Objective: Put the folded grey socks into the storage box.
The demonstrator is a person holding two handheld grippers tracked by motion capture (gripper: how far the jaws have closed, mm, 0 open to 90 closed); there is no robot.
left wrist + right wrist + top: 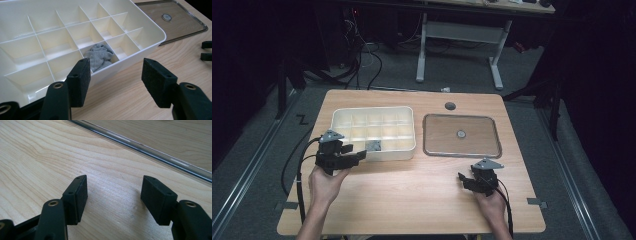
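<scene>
The left gripper [358, 155] sits just off the near edge of the cream plastic organiser box with its grid of small compartments [407, 131], jaws spread wide with nothing between them. In the left gripper view the two black pads [80, 80] stand well apart over bare tabletop, right beside the box's near wall. The crumpled grey cloth [100, 56] lies bunched inside a compartment of the near row, towards the right end of the box, and it touches neither pad (it shows as a small grey patch [373, 145] from above). Over on the right, the right gripper [463, 178] rests low on the light wooden table [412, 195], its jaws likewise apart and empty; the right gripper view has both pads [156, 197] hovering just over the wood grain. Just beyond it lies the flat transparent lid with a metal-looking rim [492, 150], a small round knob [461, 134] at its centre, set beside the box on its right. A dark round hole [450, 106] marks the table's far side.
</scene>
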